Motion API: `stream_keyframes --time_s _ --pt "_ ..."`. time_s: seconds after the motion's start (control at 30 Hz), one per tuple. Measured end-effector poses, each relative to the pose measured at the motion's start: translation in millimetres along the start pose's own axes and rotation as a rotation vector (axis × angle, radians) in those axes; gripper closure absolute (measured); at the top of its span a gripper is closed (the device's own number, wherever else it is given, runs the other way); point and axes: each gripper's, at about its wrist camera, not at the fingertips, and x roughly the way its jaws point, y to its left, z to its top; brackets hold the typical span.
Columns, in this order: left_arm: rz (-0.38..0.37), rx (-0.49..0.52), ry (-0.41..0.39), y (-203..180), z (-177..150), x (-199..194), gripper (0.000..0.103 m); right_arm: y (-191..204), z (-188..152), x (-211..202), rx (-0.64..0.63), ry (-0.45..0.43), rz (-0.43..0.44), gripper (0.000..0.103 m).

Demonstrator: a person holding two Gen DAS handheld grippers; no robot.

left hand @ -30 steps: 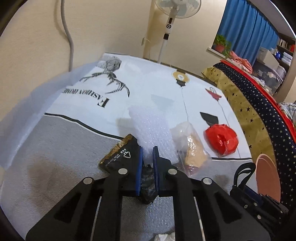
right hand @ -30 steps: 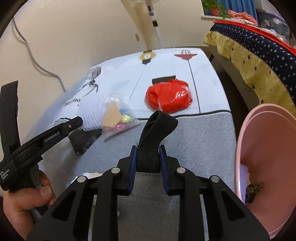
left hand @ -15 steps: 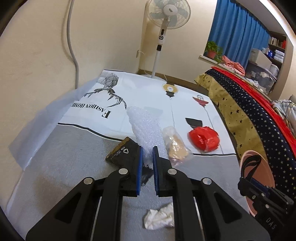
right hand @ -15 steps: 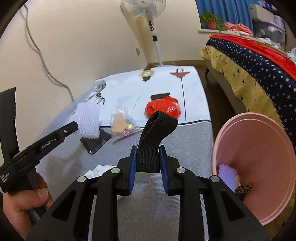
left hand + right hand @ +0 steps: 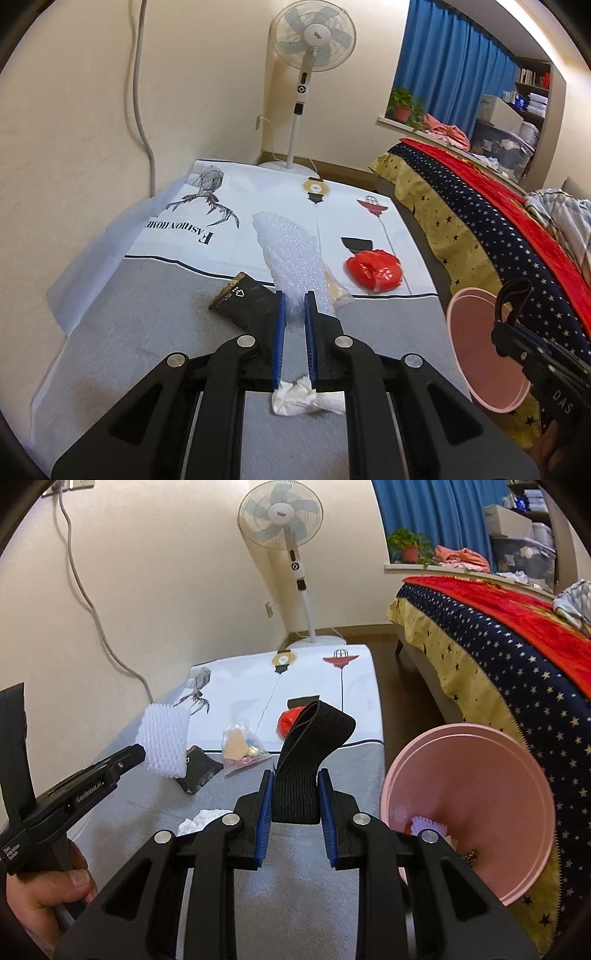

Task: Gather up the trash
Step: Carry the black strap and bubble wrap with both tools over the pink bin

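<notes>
My left gripper is shut on a white foam net, which stands up from its pads clear of the mat; the same gripper and net show at the left of the right wrist view. My right gripper is shut on the black strap of a pink bucket that has some trash in its bottom. On the mat lie a black wrapper, a clear bag of bits, a red plastic bag and a crumpled tissue.
The grey and white printed mat runs along a wall on the left. A standing fan is at its far end. A bed with a starry cover lines the right side. A hand grips the left tool.
Both grippers have risen and drawn back from the mat. The foam net has come up off the mat with the left one, and the bucket has lifted with the right.
</notes>
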Motion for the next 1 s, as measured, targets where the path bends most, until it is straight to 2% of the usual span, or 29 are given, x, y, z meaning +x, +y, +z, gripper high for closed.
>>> stream_keyframes --time_s 0.33,0.63,0.83,1.0 --pt "-0.047 0.037 -0.017 -18 -4 -23 0.093 -3 12 -38 -0.026 -0.055 -0.047 0.079" --pt "-0.08 0.06 -0.024 -32 -5 -32 0.093 -10 22 -58 -0.044 -0.044 -0.072 0.079" --pt "-0.095 0.059 -0.026 -38 -5 -30 0.093 -27 40 -72 -0.047 -0.026 -0.064 0.079" --pt "-0.106 0.066 -0.021 -43 -7 -27 0.093 -40 50 -83 -0.077 -0.051 -0.087 0.079"
